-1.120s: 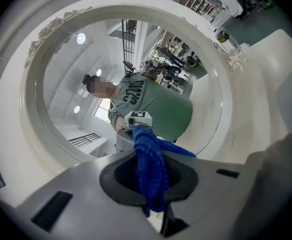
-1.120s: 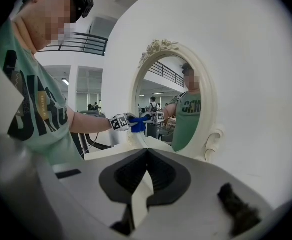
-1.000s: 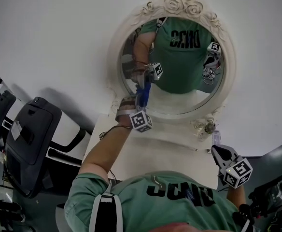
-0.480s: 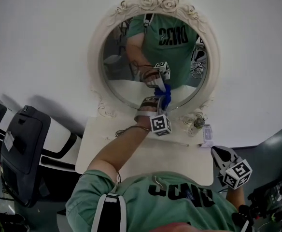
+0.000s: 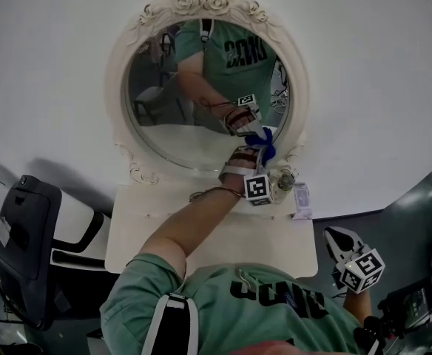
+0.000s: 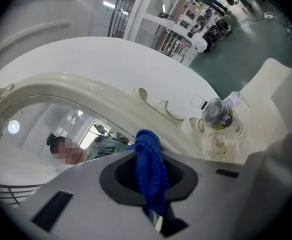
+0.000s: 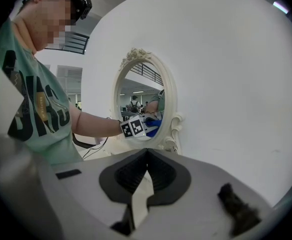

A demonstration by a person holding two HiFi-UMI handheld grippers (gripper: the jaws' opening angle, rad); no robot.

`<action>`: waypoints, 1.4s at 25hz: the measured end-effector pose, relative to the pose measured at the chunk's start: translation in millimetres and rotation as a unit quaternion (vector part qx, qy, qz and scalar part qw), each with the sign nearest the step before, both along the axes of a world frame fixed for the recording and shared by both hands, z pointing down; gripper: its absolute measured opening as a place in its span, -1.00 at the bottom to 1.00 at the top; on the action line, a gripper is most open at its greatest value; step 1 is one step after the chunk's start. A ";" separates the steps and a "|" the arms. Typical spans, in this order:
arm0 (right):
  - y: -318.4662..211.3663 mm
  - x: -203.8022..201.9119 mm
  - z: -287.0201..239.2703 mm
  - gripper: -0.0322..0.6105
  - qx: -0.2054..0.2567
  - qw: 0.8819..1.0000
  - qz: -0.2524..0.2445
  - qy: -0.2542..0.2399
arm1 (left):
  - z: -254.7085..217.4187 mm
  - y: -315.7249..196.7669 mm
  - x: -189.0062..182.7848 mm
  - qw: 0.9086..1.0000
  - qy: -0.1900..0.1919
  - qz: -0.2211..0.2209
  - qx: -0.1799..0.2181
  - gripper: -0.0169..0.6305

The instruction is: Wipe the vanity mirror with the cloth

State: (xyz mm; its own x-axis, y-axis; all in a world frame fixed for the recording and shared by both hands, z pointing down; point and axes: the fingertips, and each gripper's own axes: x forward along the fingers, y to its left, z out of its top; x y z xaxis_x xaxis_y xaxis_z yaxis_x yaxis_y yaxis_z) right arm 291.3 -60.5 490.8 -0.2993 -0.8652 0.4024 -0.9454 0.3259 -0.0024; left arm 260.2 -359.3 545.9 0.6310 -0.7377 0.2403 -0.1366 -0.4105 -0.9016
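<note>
Cloth [image 5: 266, 145] low on mirror's [image 5: 179, 117] right

Left gripper [image 5: 261, 154] clamps the blue cloth against the mirror; most of the mirror lies up and left. Right gripper [image 5: 336, 237], closed on nothing, hangs well apart, near right.

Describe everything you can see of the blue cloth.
The cloth is deep blue with a ribbed, knitted-looking texture, bunched into a narrow wad. The left tongs are shut on it, its top poking beyond them. It sits at the vanity mirror's lower right edge, seemingly against the glass.
</note>
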 end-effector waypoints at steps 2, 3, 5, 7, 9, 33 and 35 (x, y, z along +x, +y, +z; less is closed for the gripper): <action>-0.2 1.1 0.0 -0.86 -0.001 1.000 0.000 0.001 | 1.0 0.7 0.6 1.000 -0.001 0.006 -0.005 -0.79; -2.2 -0.8 -1.1 -0.86 0.001 1.000 -0.005 0.001 | -2.6 1.8 -0.6 1.000 0.003 0.007 -0.008 -0.79; -8.3 -7.0 -3.6 -0.86 0.008 1.000 -0.019 0.000 | -9.8 4.8 -9.5 1.000 0.014 0.006 -0.011 -0.79; -15.7 -13.7 -4.4 -0.86 0.013 0.999 -0.032 -0.002 | -13.3 4.4 -31.6 1.000 0.025 -0.005 -0.013 -0.79; -23.4 -21.7 -3.8 -0.86 0.015 0.999 -0.044 -0.003 | -16.1 -3.1 -66.5 0.999 0.035 -0.027 -0.017 -0.79; -89.3 -99.1 -16.1 -0.86 0.034 0.988 -0.149 -0.006 | 23.3 -97.4 -343.7 0.959 -0.026 -0.279 -0.037 -0.79; -87.0 -93.1 -14.7 -0.87 0.030 0.989 -0.143 -0.005 | 22.0 -96.2 -341.2 0.959 -0.021 -0.280 -0.042 -0.79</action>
